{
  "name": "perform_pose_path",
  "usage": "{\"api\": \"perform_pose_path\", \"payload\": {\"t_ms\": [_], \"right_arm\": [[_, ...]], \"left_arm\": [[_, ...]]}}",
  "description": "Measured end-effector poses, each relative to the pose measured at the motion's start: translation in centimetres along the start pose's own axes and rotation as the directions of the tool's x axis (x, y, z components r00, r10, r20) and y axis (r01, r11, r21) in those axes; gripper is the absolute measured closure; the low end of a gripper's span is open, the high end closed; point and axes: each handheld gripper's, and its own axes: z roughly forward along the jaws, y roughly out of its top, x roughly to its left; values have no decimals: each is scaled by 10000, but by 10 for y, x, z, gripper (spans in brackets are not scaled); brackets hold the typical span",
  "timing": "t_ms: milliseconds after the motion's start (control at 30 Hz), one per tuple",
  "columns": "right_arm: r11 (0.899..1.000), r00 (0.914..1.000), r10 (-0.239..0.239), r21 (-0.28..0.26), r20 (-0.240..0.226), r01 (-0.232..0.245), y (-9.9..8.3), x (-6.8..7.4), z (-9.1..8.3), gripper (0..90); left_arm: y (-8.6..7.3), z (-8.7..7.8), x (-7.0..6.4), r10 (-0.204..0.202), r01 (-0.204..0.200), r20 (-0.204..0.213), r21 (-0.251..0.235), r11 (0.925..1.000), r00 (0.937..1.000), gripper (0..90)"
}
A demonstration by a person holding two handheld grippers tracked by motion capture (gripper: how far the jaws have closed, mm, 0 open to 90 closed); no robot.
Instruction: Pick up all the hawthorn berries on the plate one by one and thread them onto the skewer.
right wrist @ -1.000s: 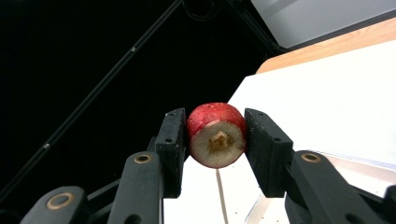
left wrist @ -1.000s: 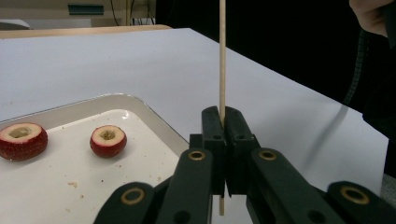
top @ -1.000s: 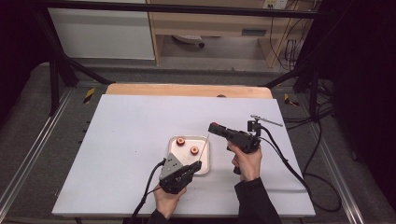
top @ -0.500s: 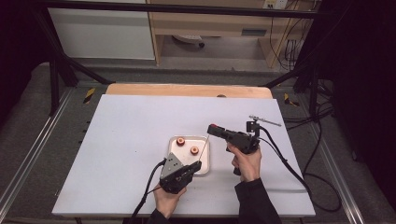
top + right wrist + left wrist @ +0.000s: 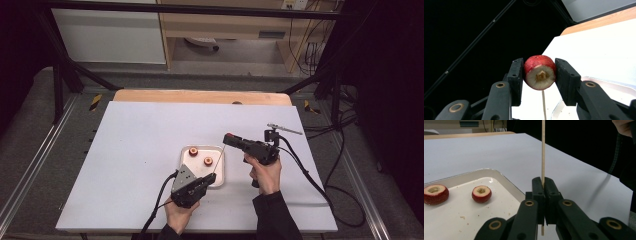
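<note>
the right gripper (image 5: 539, 82), fingers clenched on a cored hawthorn (image 5: 539, 72), has barely moved above the skewer (image 5: 543, 152) pinched upright in the left gripper (image 5: 543, 195), so threading waits.

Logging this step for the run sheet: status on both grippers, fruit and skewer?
Left gripper shut on skewer, upright. Right gripper shut on red fruit, skewer tip at its underside. Two fruits left in tray. Nothing in the way.
</note>
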Motion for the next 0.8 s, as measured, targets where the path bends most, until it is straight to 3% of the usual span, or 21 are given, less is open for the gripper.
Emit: {"api": "perform_pose_path", "payload": {"t_ms": [667, 800], "right_arm": [[9997, 9999, -118, 194, 73, 116, -3, -2, 4, 605], [9994, 9998, -188, 298, 105, 185, -5, -2, 5, 605]], "left_arm": [[0, 3, -1, 7, -6, -31, 203, 9998, 10000, 886], [1, 1, 0, -145, 145, 33, 26, 9999, 9999, 886]]}}
